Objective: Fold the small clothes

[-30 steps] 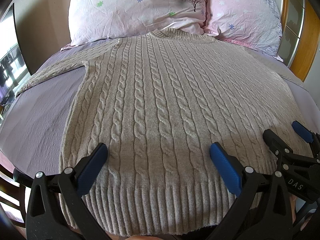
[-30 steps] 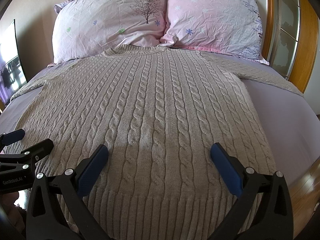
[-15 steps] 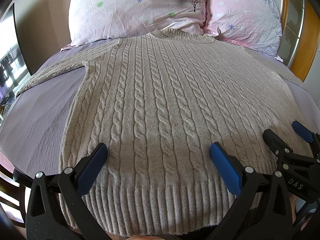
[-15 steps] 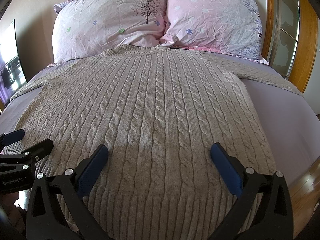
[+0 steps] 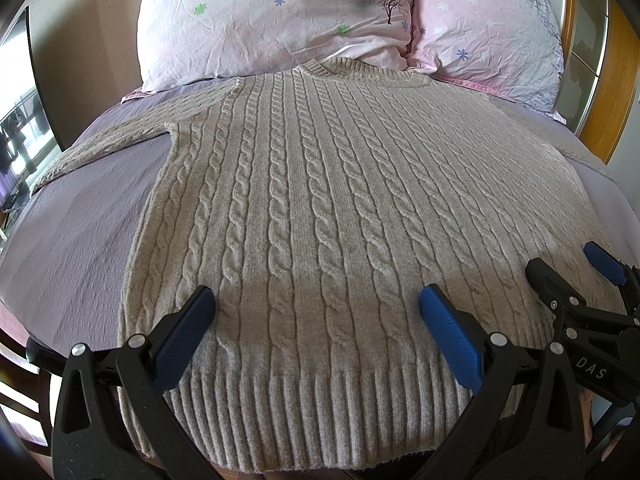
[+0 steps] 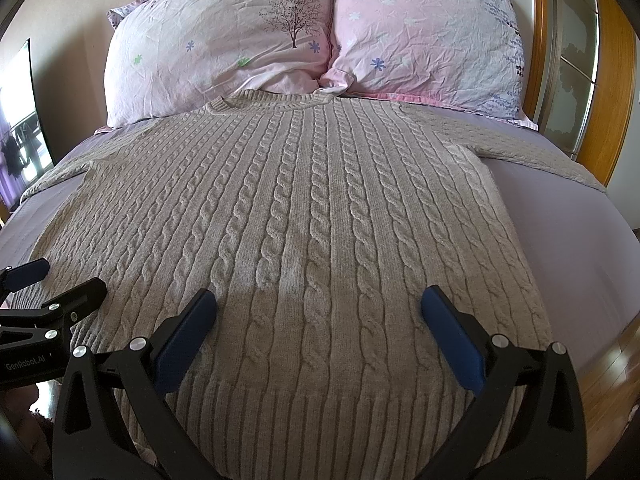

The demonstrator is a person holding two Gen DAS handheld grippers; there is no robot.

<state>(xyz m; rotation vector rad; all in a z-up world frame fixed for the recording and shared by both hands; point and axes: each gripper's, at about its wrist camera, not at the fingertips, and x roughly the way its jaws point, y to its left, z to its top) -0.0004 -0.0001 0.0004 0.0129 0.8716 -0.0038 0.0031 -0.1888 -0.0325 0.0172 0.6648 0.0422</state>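
A beige cable-knit sweater lies flat, front up, on the bed, collar toward the pillows and ribbed hem toward me; it also shows in the right wrist view. Its sleeves spread out to both sides. My left gripper is open and empty, hovering over the hem's left half. My right gripper is open and empty over the hem's right half. Each gripper shows in the other's view: the right one at the right edge, the left one at the left edge.
Two pink flowered pillows stand at the head of the bed. A lilac sheet covers the mattress. A wooden headboard rises at the right. The bed's foot edge lies just under the grippers.
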